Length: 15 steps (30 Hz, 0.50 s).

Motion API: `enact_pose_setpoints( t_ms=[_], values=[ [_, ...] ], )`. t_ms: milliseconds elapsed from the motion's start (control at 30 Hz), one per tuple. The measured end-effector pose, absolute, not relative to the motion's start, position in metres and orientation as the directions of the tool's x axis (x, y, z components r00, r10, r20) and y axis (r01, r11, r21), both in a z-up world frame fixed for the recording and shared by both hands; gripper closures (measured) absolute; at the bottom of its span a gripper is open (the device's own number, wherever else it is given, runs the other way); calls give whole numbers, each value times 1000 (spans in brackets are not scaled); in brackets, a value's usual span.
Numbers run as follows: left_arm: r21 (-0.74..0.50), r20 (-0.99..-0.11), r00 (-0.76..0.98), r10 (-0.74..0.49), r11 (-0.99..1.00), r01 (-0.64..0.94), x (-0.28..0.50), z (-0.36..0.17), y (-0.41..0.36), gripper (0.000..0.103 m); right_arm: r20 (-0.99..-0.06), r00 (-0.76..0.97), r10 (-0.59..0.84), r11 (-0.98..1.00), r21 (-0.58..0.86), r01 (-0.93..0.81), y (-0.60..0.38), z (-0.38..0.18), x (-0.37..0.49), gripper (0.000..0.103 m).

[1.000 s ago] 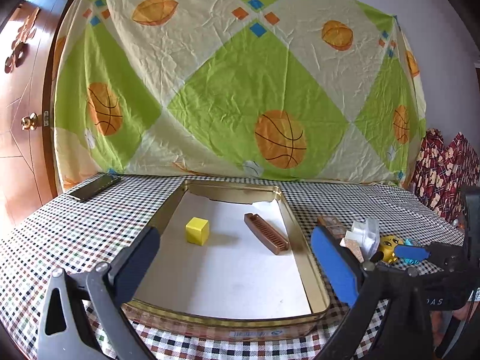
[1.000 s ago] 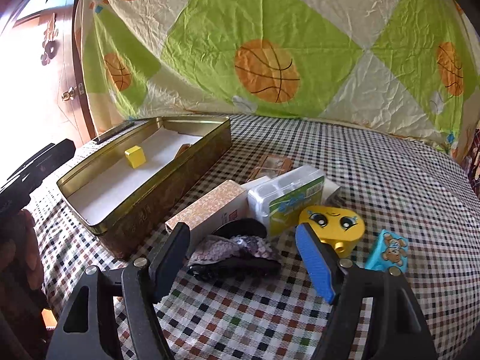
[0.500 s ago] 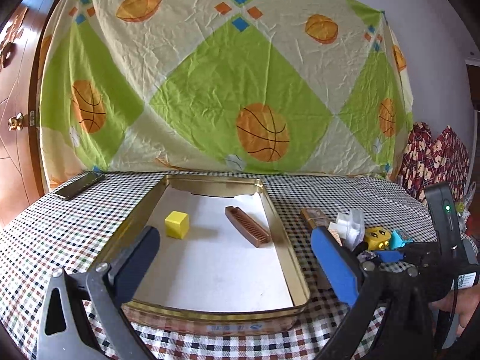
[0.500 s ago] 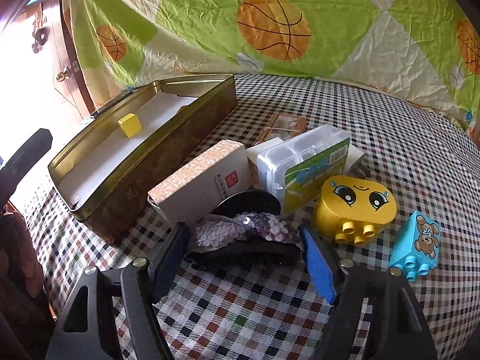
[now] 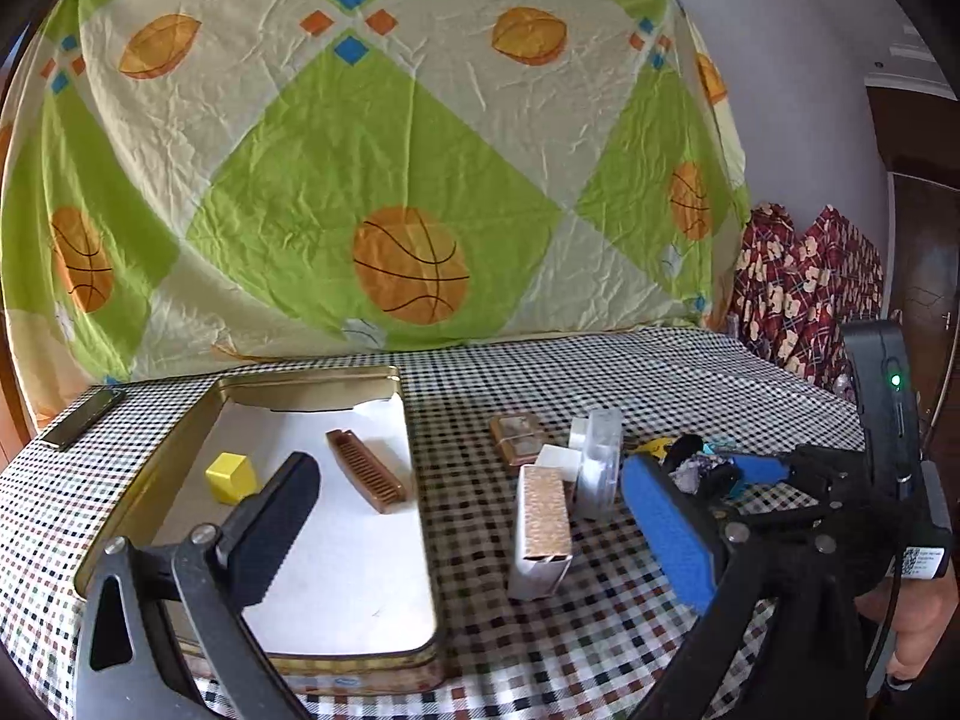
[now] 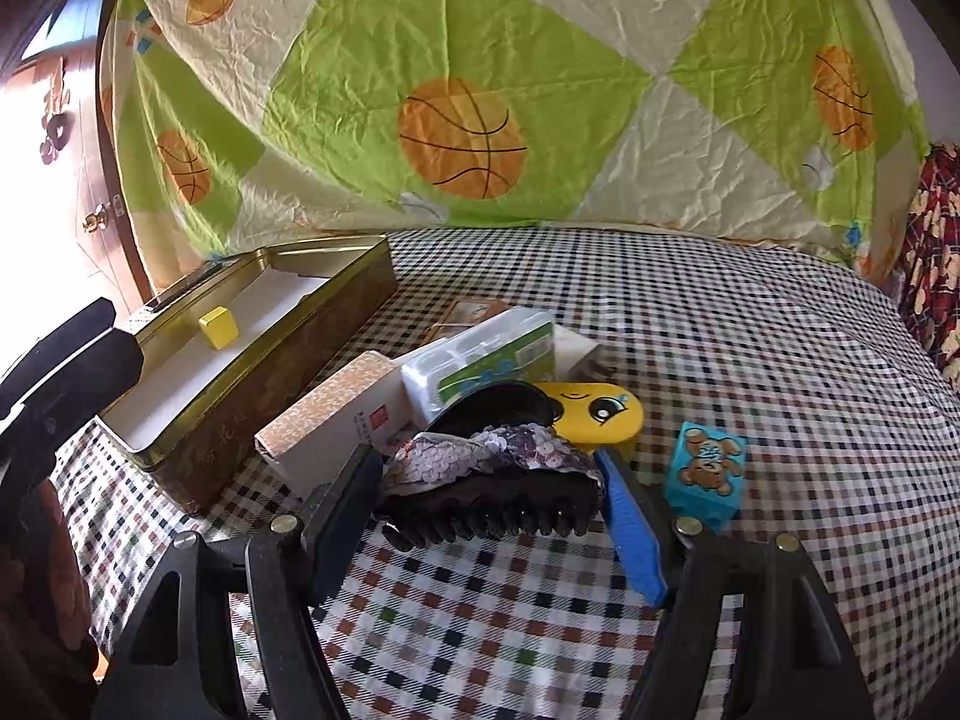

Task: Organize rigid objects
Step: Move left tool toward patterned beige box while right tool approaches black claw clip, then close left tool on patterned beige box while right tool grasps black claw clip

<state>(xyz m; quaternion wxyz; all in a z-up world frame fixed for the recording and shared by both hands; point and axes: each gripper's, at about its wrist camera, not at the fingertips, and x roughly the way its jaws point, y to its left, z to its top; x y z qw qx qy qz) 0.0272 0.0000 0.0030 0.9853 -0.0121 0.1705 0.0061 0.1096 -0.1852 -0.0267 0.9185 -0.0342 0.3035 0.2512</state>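
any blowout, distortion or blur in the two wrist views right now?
Right wrist: door area at far left blown out white, backdrop sheet bowed by fisheye. Left wrist: evenly lit, tin near edge slightly soft, black vignette at corners.

Gold tin, open, paper-lined, holds a yellow cube and a brown comb, apart from each other. Outside the tin: a tan patterned box on its side, a clear plastic case with green label, a black sequined hair claw, a yellow face block, a blue bear block.
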Motion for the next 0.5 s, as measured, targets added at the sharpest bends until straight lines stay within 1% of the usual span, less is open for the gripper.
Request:
enact_pose_setpoints(
  t_ms=[133, 200, 267, 333, 433, 500],
  values=[
    [-15, -369, 929, -38, 999, 35, 42, 2, -18, 2, -556, 720, 416, 891, 91, -445, -201, -22, 118, 29],
    [-8, -381, 923, -48, 999, 49, 48, 0, -26, 4, -554, 712, 431, 890, 130, -438, -207, -21, 123, 29],
    [-10, -409, 911, -61, 998, 62, 56, -4, -30, 11, -551, 719, 424, 895, 133, -426, -211, -18, 125, 29],
    [-13, -444, 893, -78, 997, 80, 63, -7, -33, 14, -540, 730, 419, 898, 130, -420, -214, -14, 125, 29],
    [-21, -448, 890, -82, 996, 81, 65, -7, -34, 14, -514, 764, 391, 912, 104, -397, -215, -6, 126, 29],
    [-20, -467, 880, -89, 996, 90, 68, -9, -36, 14, -505, 773, 385, 915, 100, -390, -214, -4, 129, 29]
  ],
)
